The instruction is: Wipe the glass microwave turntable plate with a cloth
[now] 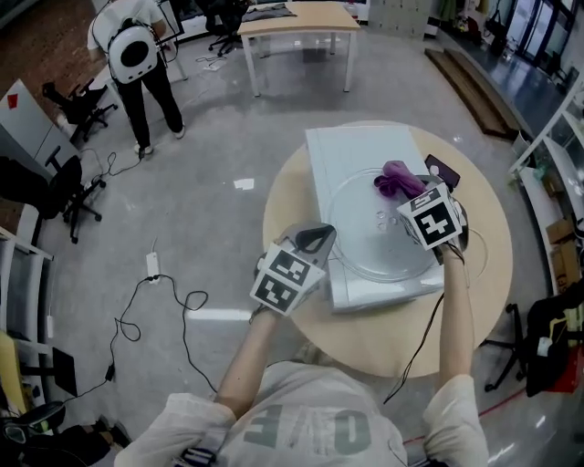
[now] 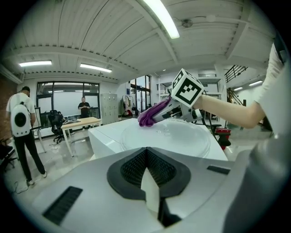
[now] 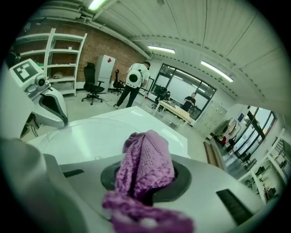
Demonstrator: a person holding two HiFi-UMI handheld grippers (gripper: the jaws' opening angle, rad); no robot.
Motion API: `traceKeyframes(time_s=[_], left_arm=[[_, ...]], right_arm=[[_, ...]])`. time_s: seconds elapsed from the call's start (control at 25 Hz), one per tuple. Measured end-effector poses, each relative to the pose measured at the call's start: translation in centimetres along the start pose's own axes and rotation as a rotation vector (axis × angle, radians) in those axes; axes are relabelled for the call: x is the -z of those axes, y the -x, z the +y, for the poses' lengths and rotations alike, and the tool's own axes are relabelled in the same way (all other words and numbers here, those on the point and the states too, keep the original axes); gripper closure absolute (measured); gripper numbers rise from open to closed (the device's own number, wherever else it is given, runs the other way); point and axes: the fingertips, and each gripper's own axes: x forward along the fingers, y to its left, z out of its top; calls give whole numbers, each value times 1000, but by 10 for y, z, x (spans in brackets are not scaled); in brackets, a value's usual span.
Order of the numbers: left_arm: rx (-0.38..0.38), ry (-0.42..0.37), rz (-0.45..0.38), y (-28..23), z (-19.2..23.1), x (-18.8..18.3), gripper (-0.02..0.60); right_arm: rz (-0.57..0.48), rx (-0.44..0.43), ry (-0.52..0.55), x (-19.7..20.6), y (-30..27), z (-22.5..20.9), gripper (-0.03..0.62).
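The clear glass turntable plate (image 1: 383,228) lies flat on top of a white microwave (image 1: 342,150). It also shows as a wide disc in the left gripper view (image 2: 168,136) and the right gripper view (image 3: 86,136). My right gripper (image 1: 408,185) is shut on a purple knitted cloth (image 1: 395,178), which rests at the plate's far right rim. The cloth (image 3: 145,164) bulges out between the jaws. My left gripper (image 1: 315,239) hovers at the plate's near left rim, shut with nothing in it (image 2: 148,170).
The microwave sits on a round wooden table (image 1: 484,274). A dark flat object (image 1: 443,171) lies just behind the cloth. A person with a white backpack (image 1: 137,64) stands far left, near a wooden desk (image 1: 297,23). Cables (image 1: 155,301) trail on the floor.
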Motion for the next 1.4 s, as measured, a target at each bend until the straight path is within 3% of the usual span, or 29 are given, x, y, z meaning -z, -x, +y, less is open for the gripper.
traceKeyframes(time_s=[0.44,0.88,1.4], left_arm=[[-21,4,22,4,7,1,580],[-40,7,17,2,13,1,580],[-72,3,31,2,15,3,580]], right_arm=[[-4,-27,23,-3,0,13,543],[-6,-50,143,15,50,72,542],[-29,-61,160,33,98,128,542]])
